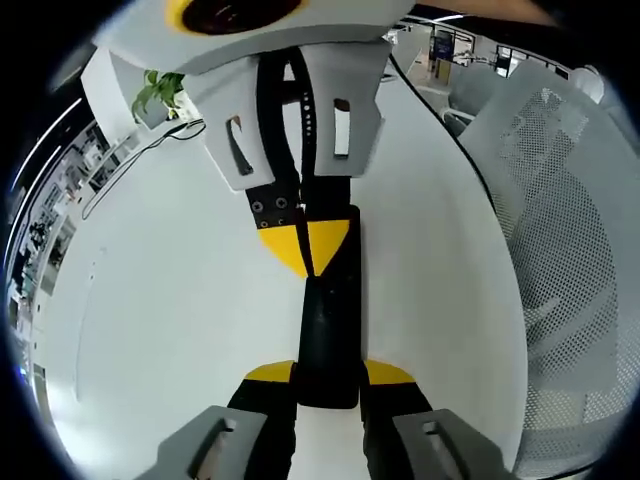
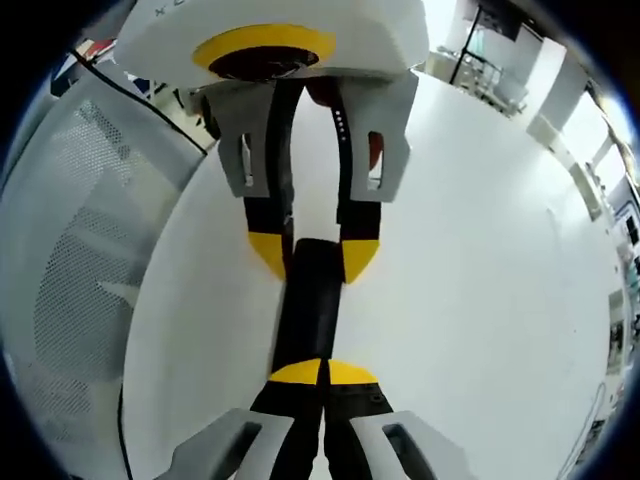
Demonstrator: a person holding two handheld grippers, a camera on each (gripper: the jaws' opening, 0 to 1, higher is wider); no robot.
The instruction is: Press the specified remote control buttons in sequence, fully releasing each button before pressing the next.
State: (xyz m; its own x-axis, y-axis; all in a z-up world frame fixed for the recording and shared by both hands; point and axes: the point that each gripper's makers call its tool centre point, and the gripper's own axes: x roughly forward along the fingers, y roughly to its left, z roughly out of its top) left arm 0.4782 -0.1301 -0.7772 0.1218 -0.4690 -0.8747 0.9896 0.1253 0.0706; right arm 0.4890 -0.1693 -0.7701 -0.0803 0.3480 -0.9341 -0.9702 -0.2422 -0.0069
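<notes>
remote control (image 1: 330, 330) – long axis along left gripper (image 1: 329, 373), clamped at its near end | right gripper (image 2: 322, 373) clenched, tips apparently pressing remote | white table (image 1: 170, 300)

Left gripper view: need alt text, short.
A slim black remote control lies lengthwise on a white table, clamped at its near end between the left gripper's yellow-tipped jaws. The right gripper reaches in from the top, its closed yellow tips on the remote's far end. A white mesh chair stands beside the table.
</notes>
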